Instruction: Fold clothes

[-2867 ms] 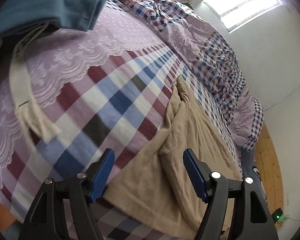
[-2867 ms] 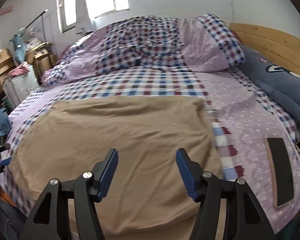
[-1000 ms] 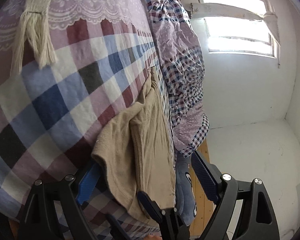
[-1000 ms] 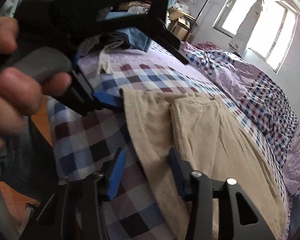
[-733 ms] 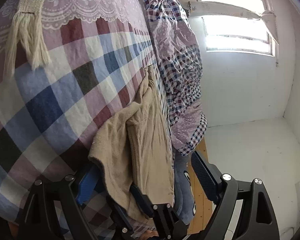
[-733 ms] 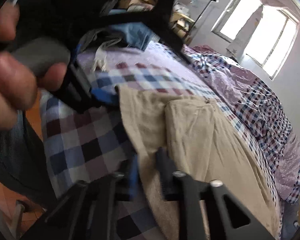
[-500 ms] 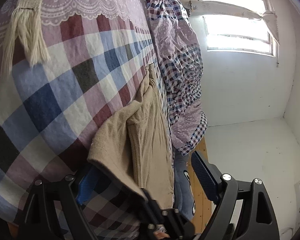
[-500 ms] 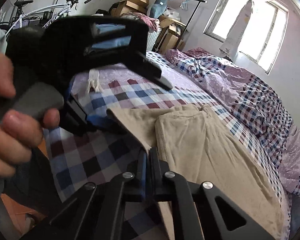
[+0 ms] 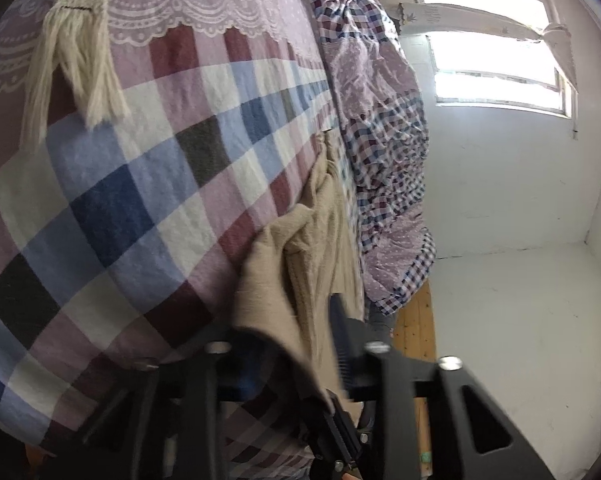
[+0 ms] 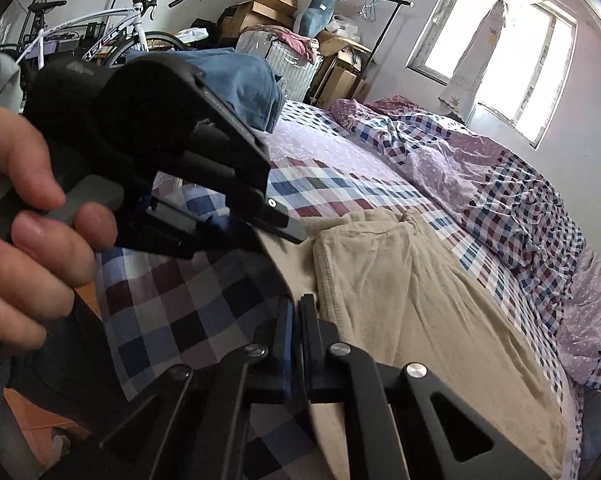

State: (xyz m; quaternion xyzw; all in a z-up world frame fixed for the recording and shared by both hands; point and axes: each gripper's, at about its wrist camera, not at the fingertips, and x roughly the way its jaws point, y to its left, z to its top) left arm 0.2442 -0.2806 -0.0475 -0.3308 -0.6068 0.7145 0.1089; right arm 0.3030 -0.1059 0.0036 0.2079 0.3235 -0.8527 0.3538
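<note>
**Tan garment, near hem: both grippers taking hold**

Left wrist view: left gripper [image 9: 300,344] closing on the tan garment [image 9: 320,240], cloth between its jaws; lift both corners evenly. Soft, nappy, partly folded.

Right wrist view: right gripper [image 10: 294,320], jaws easing slightly apart, pinches the garment's near edge on the checked bedsheet [image 10: 172,312].

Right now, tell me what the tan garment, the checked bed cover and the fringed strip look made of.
Tan garment: soft knit or fleece, matte, going by its fuzzy nap and limp folds; exact fibre unclear.
Checked bed cover: thin woven cotton by the look, matte, finely wrinkled.
Fringed strip: coarse woven yarn, cream, ending in loose tassel strands.
</note>
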